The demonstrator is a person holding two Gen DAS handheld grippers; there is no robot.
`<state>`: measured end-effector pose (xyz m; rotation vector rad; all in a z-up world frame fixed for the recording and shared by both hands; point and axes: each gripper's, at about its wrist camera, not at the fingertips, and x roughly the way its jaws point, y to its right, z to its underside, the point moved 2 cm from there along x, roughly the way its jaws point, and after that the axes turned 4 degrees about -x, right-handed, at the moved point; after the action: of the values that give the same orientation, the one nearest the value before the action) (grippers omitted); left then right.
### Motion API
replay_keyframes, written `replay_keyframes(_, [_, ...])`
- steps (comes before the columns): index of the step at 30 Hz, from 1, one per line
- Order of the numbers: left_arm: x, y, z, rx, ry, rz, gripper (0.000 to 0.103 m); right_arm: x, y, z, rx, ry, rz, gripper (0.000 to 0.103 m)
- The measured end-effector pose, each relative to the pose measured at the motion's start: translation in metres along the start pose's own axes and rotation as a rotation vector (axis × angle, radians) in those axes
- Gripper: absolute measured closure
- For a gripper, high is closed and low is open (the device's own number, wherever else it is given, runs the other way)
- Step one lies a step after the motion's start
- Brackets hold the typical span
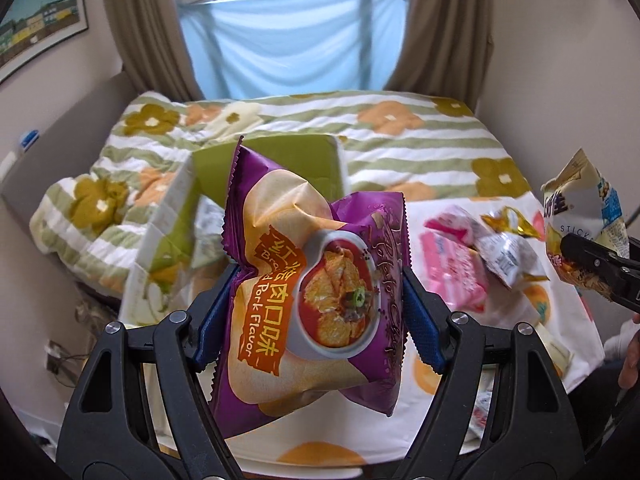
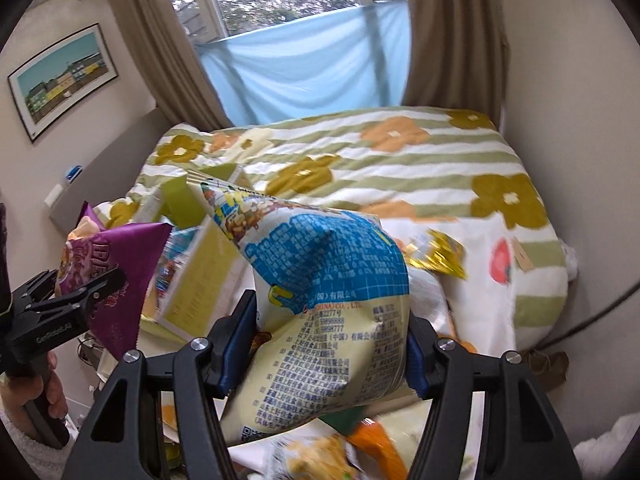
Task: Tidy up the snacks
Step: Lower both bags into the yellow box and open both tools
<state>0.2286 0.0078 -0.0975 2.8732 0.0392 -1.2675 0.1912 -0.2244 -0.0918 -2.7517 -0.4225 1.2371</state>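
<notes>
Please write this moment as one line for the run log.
left gripper: shut on purple chip bag | right gripper: shut on cream snack bag | both bags off the bed

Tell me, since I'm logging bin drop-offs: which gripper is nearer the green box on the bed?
Left. The left gripper, shut on the purple chip bag, hangs just before the green box. The right gripper, holding the cream snack bag, sits farther right of it.

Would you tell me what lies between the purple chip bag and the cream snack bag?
In the left wrist view, pink packets, a silver wrapper and a gold wrapper lie on the bed between them.
</notes>
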Motion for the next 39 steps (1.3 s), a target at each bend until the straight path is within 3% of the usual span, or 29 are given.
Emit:
replay_keyframes(10, [0.047, -0.104, -0.026, 0.005, -0.043, -0.027, 0.029, 0.053, -0.116, -0.056, -0.061, 0.039, -0.046, 0.044])
replay_keyframes(17, [0.082, -0.149, -0.030, 0.015, -0.104, 0.005, 0.028, 0.100, -0.172, -0.072, -0.038, 0.002, -0.053, 0.044])
replay_keyframes(21, [0.094, -0.158, -0.033, 0.031, -0.130, 0.056, 0.015, 0.115, -0.188, -0.079, -0.029, -0.016, -0.038, 0.044])
replay_keyframes(23, [0.097, -0.157, -0.034, 0.059, -0.133, 0.056, 0.001, 0.123, -0.192, -0.083, -0.016, -0.020, -0.033, 0.044])
replay_keyframes(27, [0.102, -0.154, -0.035, 0.095, -0.136, 0.048, 0.000, 0.134, -0.197, -0.086, -0.011, -0.040, -0.035, 0.044])
replay_keyframes(39, [0.124, -0.162, -0.024, 0.023, -0.207, 0.040, 0.000, 0.200, -0.203, -0.097, -0.070, -0.163, -0.109, 0.044])
